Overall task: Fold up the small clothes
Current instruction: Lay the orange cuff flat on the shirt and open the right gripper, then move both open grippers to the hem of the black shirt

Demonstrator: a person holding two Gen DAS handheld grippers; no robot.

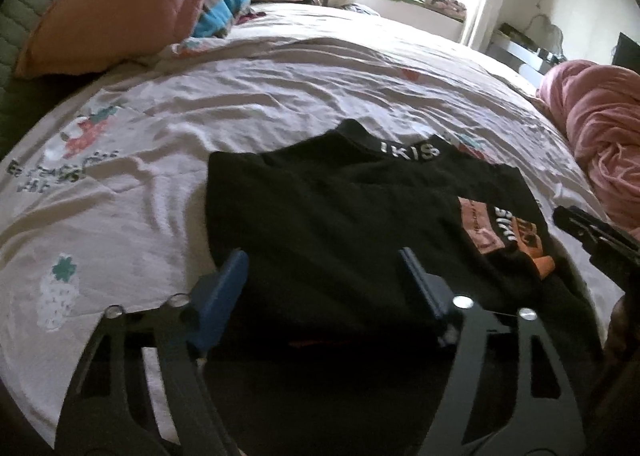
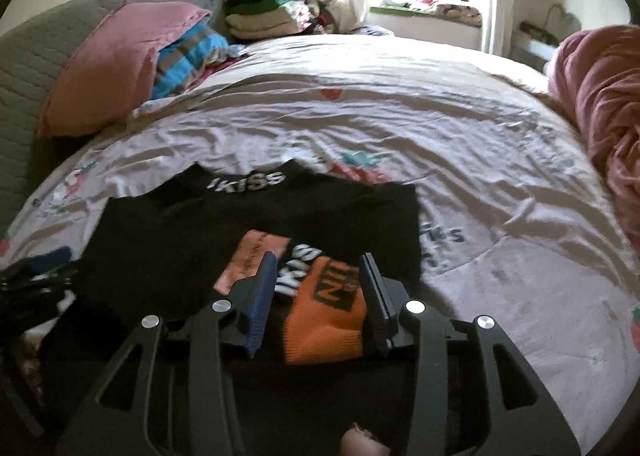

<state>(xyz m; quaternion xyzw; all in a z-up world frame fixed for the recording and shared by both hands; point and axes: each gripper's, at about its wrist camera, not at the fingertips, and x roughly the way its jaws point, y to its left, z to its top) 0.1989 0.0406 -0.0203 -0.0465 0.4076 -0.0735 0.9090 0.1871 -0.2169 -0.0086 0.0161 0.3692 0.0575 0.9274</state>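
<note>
A small black top (image 1: pixel 344 216) with white lettering on its collar lies on the bed sheet (image 1: pixel 248 96), sleeves folded inward. Its orange cuff (image 1: pixel 540 252) lies at its near right. My left gripper (image 1: pixel 324 268) is open, its blue fingers spread above the garment's near left part. My right gripper (image 2: pixel 320 276) is open, its fingers on either side of the orange cuff (image 2: pixel 328 320), over the black top (image 2: pixel 224 228). I cannot tell whether the fingers touch the cloth. The right gripper's tip also shows in the left wrist view (image 1: pixel 576 220).
A pink pillow (image 1: pixel 116 4) and a striped blue cloth (image 1: pixel 224 4) lie at the bed's far left. A stack of folded clothes (image 2: pixel 260 16) sits by the window. A bunched pink blanket (image 2: pixel 600 104) lies along the right edge.
</note>
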